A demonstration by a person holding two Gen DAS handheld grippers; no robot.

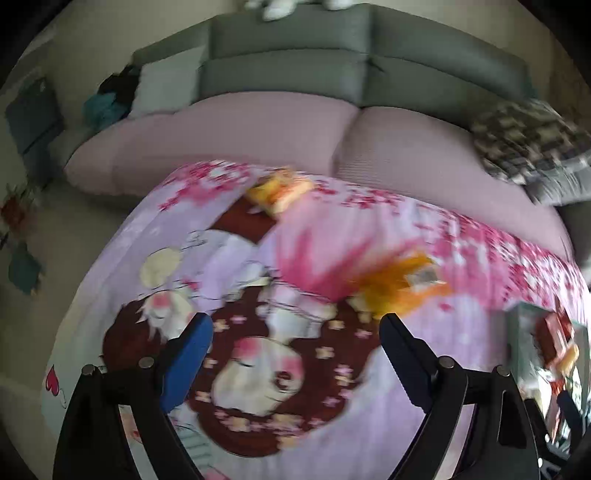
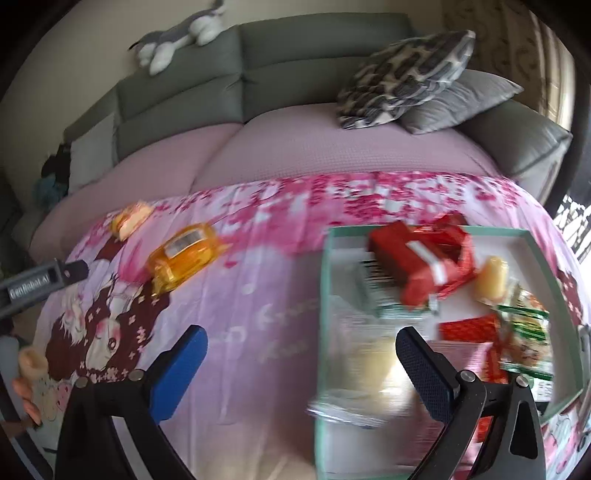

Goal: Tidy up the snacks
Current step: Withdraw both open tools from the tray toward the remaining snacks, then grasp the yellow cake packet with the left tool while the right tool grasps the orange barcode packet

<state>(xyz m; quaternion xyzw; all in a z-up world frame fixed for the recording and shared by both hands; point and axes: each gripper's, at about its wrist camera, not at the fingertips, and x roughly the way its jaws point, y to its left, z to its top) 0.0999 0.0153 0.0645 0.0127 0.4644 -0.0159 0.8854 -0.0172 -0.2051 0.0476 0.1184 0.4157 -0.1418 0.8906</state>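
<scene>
An orange snack packet [image 1: 400, 282] [image 2: 184, 251] lies on the pink cartoon cloth [image 1: 258, 280] [image 2: 258, 288], just beyond my left gripper [image 1: 295, 328], which is open and holds nothing. A smaller yellow-orange packet [image 1: 280, 190] [image 2: 131, 218] lies near the cloth's far edge. The pale green tray [image 2: 323, 295] [image 1: 521, 332] holds several snacks, among them a red packet [image 2: 421, 258], a green packet [image 2: 524, 332] and a clear bag [image 2: 365, 376]. My right gripper [image 2: 301, 350] is open and empty, above the tray's left edge. The left gripper's body [image 2: 37, 282] shows in the right wrist view.
A grey sofa [image 1: 295, 62] [image 2: 258, 74] with pink seat cushions [image 1: 258, 129] [image 2: 332, 147] stands behind the cloth. Patterned pillows [image 1: 524, 140] [image 2: 406, 74] lie at its right end. A plush toy [image 2: 181, 33] rests on the sofa back. A person's hand [image 2: 26, 369] is at the left edge.
</scene>
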